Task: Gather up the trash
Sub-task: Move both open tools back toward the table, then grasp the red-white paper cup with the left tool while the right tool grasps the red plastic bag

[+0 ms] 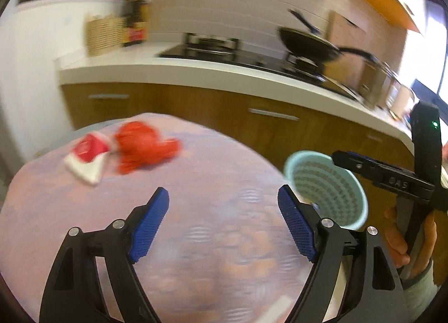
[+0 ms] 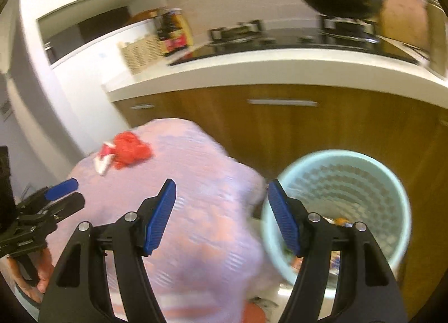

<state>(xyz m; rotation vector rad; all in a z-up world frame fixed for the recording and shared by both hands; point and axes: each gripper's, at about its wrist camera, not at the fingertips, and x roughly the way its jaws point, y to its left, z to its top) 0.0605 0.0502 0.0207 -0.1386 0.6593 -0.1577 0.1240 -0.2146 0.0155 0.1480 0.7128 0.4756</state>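
Observation:
A crumpled red bag (image 1: 145,146) and a red-and-white wrapper (image 1: 86,157) lie side by side at the far left of the table's lilac patterned cloth (image 1: 210,239). My left gripper (image 1: 223,194) hangs open over the cloth, short of them, with nothing between its pads. A pale blue mesh bin (image 2: 350,183) stands beside the table on the right, with some scraps at its bottom. My right gripper (image 2: 221,185) is open and empty, its right finger in front of the bin's rim. The red bag (image 2: 130,149) and the left gripper (image 2: 70,194) also show there.
Behind the table runs a white counter (image 1: 173,68) over wooden cabinets (image 1: 224,110). On it are a black hob with a pan (image 1: 308,43), a wicker basket (image 1: 103,34) and a dark bottle (image 1: 137,23). A hand (image 1: 406,239) grips the right tool.

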